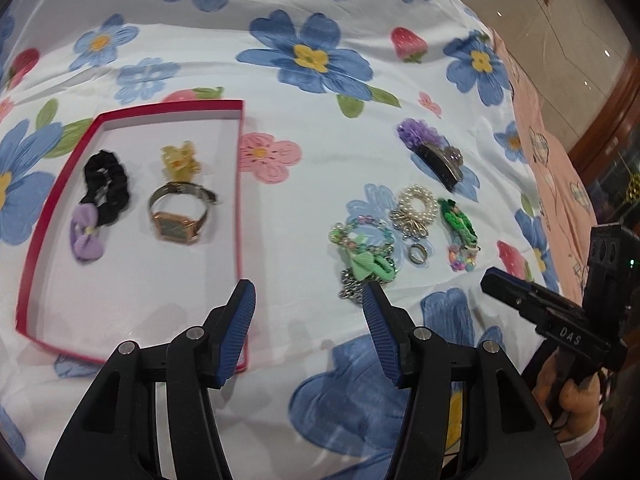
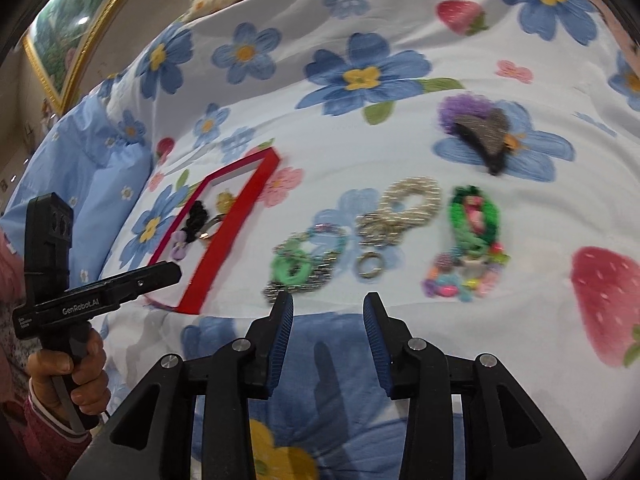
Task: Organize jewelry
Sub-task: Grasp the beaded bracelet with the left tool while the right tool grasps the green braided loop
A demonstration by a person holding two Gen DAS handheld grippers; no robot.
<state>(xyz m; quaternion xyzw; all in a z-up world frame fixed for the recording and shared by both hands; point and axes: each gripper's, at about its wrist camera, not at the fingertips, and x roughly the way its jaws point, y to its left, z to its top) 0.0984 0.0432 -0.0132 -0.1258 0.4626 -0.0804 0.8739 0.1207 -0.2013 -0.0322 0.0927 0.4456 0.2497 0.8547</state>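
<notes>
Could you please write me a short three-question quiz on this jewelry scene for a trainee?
1. True or false: the watch lies inside the red box.
2. Which item lies outside the box on the bedspread? A) the black scrunchie B) the pearl bracelet C) the yellow hair clip
3. Fill in: the left gripper and the right gripper both have their jaws ____, with nothing between them.

Key: 1 true; 2 B; 3 open.
</notes>
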